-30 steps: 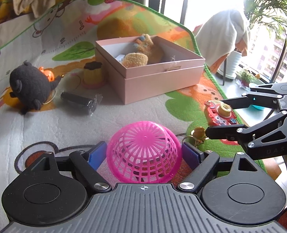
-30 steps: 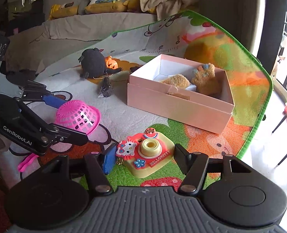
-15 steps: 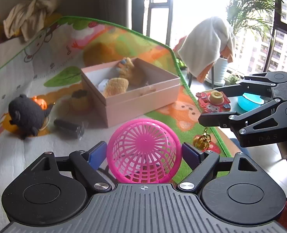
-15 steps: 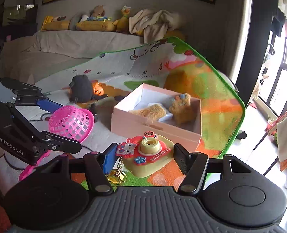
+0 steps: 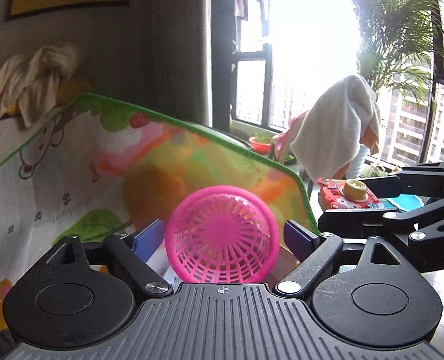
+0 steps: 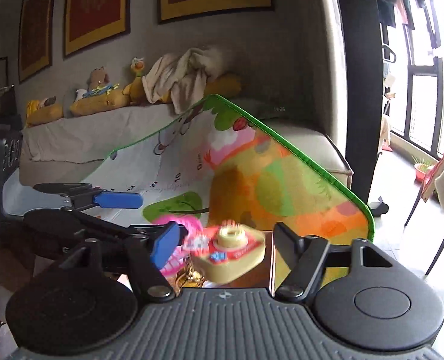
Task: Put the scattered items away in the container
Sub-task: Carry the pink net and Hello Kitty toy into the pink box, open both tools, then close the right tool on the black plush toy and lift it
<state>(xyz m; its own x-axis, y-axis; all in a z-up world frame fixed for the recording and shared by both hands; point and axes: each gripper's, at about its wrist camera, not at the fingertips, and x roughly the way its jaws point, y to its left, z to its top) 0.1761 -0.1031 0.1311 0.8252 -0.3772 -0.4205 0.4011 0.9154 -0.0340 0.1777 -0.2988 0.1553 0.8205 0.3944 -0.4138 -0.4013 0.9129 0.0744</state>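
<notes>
My left gripper is shut on a pink plastic mesh basket, held up in the air. My right gripper holds a yellow and red toy camera with a gold charm hanging under it; the camera looks blurred and tilted between the fingers. The toy camera and right gripper also show at the right of the left wrist view. A corner of the pink box shows just below the right gripper. The pink basket and left gripper sit at the left of the right wrist view.
The colourful play mat with a green edge lies below and rises against a sofa with plush toys and a cloth. A chair with a white towel and plants stand by the window at right.
Both grippers rose and moved forward over the pink box with their loads. The box has dropped almost out of view. The toy camera now looks tilted and blurred.
</notes>
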